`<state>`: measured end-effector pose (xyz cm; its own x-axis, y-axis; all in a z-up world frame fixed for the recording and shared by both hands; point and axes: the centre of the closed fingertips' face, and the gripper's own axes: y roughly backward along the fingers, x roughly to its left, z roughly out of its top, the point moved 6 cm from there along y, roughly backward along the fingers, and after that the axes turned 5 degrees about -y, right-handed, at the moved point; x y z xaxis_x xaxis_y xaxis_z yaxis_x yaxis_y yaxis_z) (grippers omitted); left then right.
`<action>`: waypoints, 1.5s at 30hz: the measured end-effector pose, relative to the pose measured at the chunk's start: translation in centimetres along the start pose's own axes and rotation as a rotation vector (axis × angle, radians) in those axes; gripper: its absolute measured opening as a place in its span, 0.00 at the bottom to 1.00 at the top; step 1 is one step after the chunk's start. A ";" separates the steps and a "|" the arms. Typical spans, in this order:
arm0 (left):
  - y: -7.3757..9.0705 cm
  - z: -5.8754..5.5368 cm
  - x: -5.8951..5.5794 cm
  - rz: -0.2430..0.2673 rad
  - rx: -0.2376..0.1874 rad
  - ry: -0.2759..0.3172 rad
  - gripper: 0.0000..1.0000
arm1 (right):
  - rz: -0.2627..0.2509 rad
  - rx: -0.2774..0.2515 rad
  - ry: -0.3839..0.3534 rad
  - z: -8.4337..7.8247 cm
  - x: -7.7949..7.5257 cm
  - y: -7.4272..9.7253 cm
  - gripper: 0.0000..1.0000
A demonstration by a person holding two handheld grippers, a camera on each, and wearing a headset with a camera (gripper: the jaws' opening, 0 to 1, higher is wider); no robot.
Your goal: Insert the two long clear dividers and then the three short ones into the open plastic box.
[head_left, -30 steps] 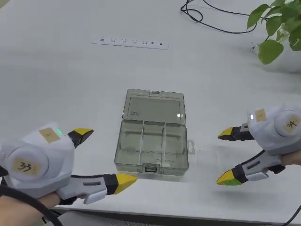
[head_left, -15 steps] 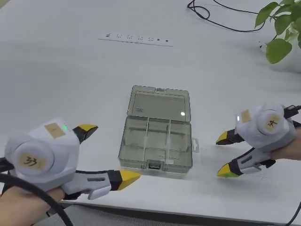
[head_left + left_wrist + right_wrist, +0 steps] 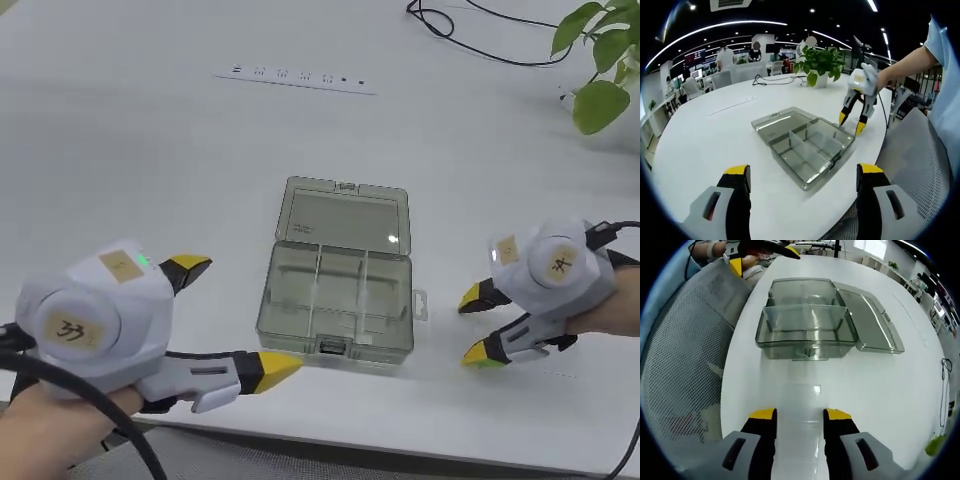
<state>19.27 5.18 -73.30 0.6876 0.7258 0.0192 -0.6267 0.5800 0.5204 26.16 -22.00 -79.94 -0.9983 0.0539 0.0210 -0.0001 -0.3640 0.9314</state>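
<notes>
Box [image 3: 335, 312] mid-frame, lid open | two long dividers [image 3: 318, 288] look seated; short ones unclear, likely left | my left gripper [image 3: 240, 315] and right gripper [image 3: 472, 325] released, empty

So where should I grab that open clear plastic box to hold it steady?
Probably the upright right side wall of the open clear plastic box, taken from above by the right gripper, one jaw inside and one outside. That wall's rim is open and nearest that gripper; the flat clear lid lies behind it.
</notes>
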 end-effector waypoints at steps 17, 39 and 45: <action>-0.2 0.0 -0.2 -0.005 -0.009 0.002 0.88 | 0.003 0.036 0.037 0.7 0.4 -0.2 0.33; -0.9 0.1 -0.4 -0.045 -0.009 -0.002 0.87 | -0.034 0.038 -0.015 0.5 0.6 0.6 0.33; -1.2 0.6 -0.2 -0.055 -0.026 0.022 0.86 | -0.069 0.002 -0.021 0.9 0.6 1.4 0.33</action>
<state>20.07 4.13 -73.40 0.7131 0.7006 -0.0276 -0.5979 0.6282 0.4979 25.59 -21.61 -78.25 -0.9945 0.0987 -0.0354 -0.0685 -0.3566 0.9317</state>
